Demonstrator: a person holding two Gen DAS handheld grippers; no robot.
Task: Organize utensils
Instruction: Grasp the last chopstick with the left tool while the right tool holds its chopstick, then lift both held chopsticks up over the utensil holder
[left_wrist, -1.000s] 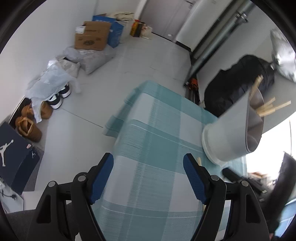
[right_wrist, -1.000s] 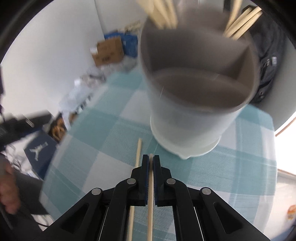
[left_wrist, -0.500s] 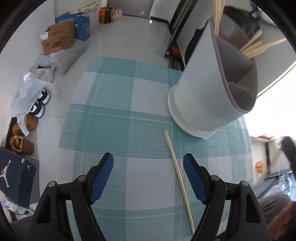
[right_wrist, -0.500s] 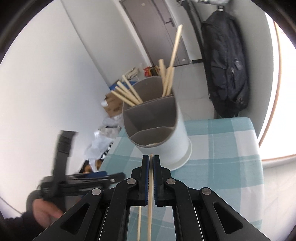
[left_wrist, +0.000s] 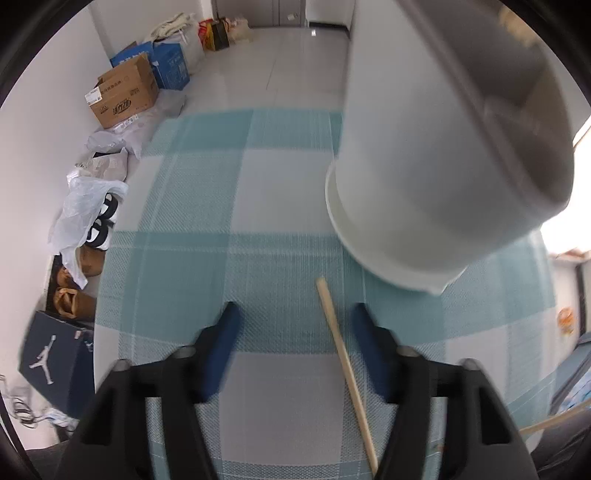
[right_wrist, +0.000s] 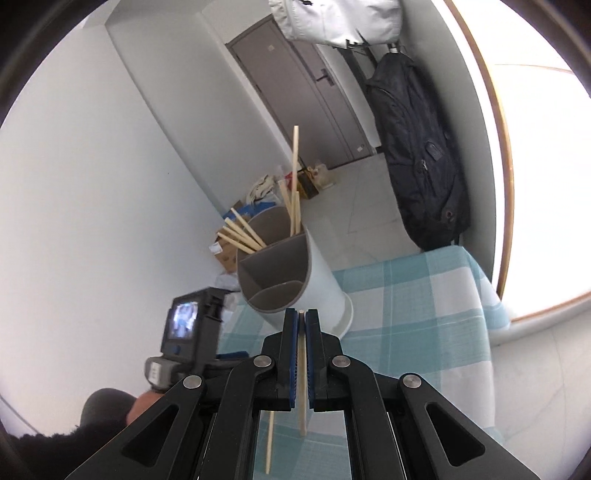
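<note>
Pinching one wooden chopstick (right_wrist: 302, 373) between the blue pads of my right gripper (right_wrist: 301, 325), I hold it lifted above the table, its tip showing just past my fingertips and its length running back between the jaws. My left gripper (left_wrist: 293, 317) is spread wide and grasps nothing; its two blue pads (left_wrist: 223, 339) hover low over the cloth. A second loose chopstick (left_wrist: 345, 373) lies flat on the cloth between those pads, closer to the right-hand one, its far end pointing toward the holder.

The utensil holder (right_wrist: 291, 284) is a white cylinder with a grey interior split by dividers; I can make out three compartments from the right wrist view. It stands on the table just beyond both grippers. The far compartments hold chopsticks: I count about four fanned out to one side and three standing more upright, one much taller than the rest. The near compartment facing me looks unfilled.

The table wears a teal and white checked tablecloth (left_wrist: 258, 206). Farther out, one black backpack (right_wrist: 417, 155) hangs on the wall, and one cardboard box (left_wrist: 123, 94) and one Jordan shoebox (left_wrist: 55, 365) sit on the floor.
</note>
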